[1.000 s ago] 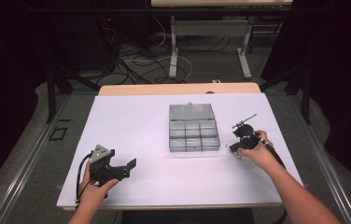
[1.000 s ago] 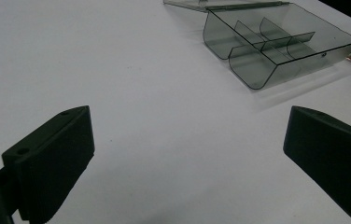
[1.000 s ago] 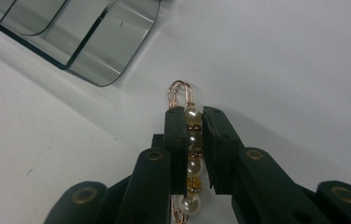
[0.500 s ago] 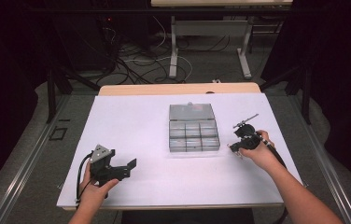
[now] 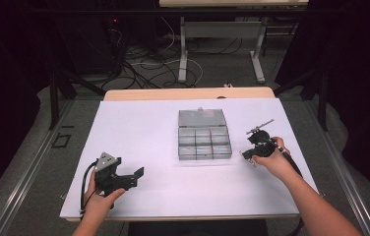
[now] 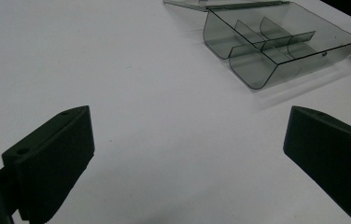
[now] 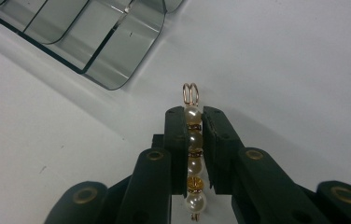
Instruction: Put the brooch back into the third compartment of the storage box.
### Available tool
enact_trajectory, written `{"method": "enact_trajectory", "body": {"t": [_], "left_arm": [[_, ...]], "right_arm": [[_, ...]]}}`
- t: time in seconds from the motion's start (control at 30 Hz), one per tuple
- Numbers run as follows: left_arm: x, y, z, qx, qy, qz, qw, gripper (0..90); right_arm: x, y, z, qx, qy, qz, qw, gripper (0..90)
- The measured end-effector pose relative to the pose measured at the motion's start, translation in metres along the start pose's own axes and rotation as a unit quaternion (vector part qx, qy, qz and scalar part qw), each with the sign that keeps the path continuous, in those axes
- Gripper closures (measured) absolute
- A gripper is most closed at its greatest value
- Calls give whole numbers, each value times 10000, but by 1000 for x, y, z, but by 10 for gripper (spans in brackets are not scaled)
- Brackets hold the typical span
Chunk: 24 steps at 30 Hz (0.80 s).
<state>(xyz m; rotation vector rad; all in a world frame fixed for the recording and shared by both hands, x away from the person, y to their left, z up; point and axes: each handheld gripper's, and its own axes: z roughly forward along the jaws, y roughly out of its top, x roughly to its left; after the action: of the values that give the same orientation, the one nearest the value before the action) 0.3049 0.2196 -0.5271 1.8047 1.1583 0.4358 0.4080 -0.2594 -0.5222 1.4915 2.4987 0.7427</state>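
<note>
A clear grey compartment box (image 5: 204, 142) lies mid-table with its lid folded back; its empty cells (image 6: 267, 51) and a curved corner cell (image 7: 117, 46) look bare. My right gripper (image 5: 250, 153), just right of the box and low over the table, is shut on a pearl hair pin (image 7: 193, 154) with gold spacers and a gold wire loop that pokes past the jaw tips. My left gripper (image 5: 136, 174) rests near the table's front left. It is open, its two pads (image 6: 52, 158) wide apart over bare white surface.
The white table (image 5: 143, 128) has a wooden strip along its far edge. Beyond it are cables and metal table legs (image 5: 185, 46) on a dark floor. The person's forearms come in from the bottom edge.
</note>
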Motion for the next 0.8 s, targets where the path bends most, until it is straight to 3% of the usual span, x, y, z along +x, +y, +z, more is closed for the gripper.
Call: {"method": "enact_trajectory", "body": {"t": [0.13,0.63,0.8], "left_arm": [[0,0,0,0,0,1,10000,18],[0,0,0,-16,-2,0,10000,18],[0,0,0,7,-19,15,10000,19]], "right_arm": [[-1,1,-3,81,-59,-57,9999,810],[-3,2,-12,-249,-17,41,9997,810],[-2,3,-15,-359,2,-31,9994,810]]}}
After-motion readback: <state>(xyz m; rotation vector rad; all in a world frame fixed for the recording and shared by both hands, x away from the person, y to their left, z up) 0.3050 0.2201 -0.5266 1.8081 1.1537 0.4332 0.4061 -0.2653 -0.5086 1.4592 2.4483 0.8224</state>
